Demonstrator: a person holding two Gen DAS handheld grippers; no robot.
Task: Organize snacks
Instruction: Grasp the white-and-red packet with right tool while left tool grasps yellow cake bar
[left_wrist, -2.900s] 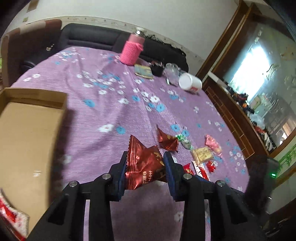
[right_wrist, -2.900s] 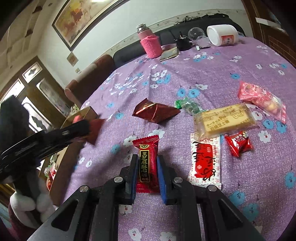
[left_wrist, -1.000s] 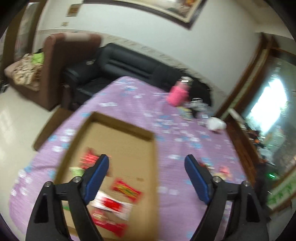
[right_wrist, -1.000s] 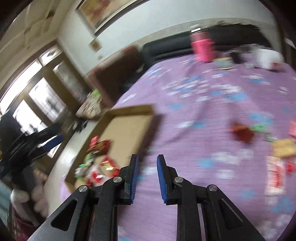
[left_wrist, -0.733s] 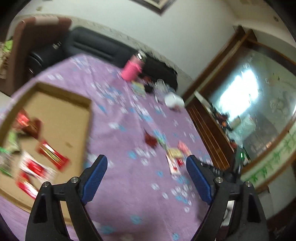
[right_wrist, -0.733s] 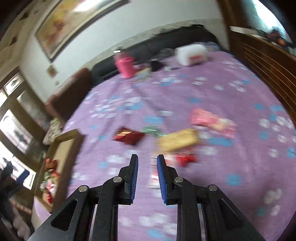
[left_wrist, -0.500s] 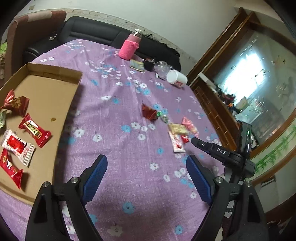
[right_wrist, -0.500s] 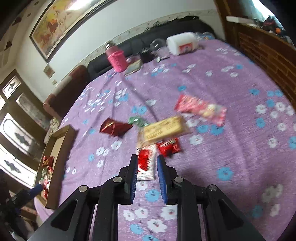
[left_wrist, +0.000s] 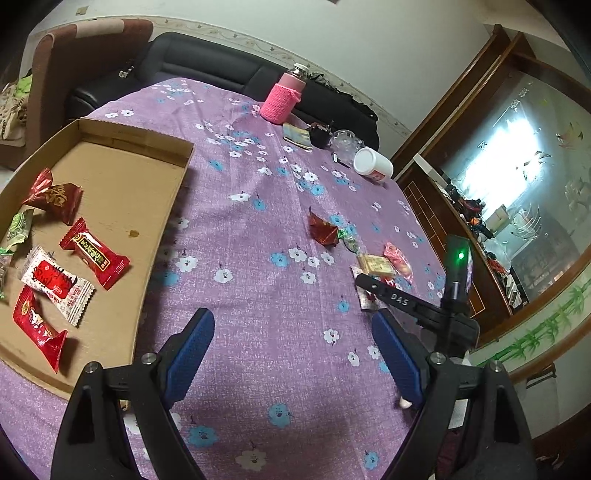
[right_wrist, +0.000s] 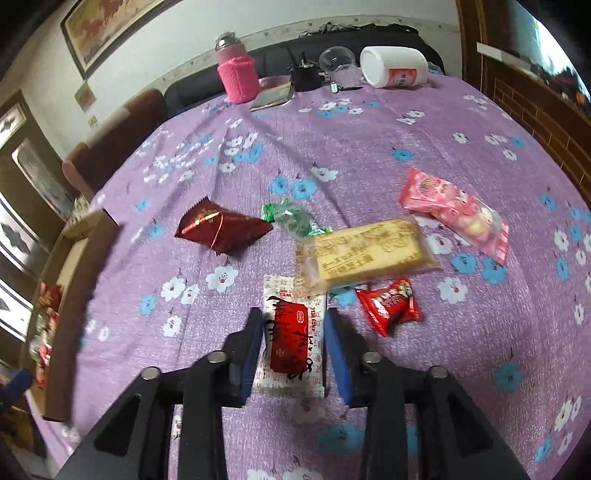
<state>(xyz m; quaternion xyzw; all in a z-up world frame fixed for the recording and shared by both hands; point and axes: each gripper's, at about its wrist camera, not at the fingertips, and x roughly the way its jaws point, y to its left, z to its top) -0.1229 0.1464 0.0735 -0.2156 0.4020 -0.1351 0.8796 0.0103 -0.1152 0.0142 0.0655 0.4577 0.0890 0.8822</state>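
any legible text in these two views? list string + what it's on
"DAS": on the right gripper, on its arm, seen from the left wrist view.
"WELL": edge of the red-and-white packet, partial.
Yellow biscuit packet, white jar label, snacks in the cardboard box: printed characters, too blurred to read.

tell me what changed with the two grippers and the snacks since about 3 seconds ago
The left gripper let go of its dark red foil packet, now in the cardboard box, and hangs open. The right gripper dropped its red bar there too, and now straddles the white-and-red packet. The other table snacks stayed put.
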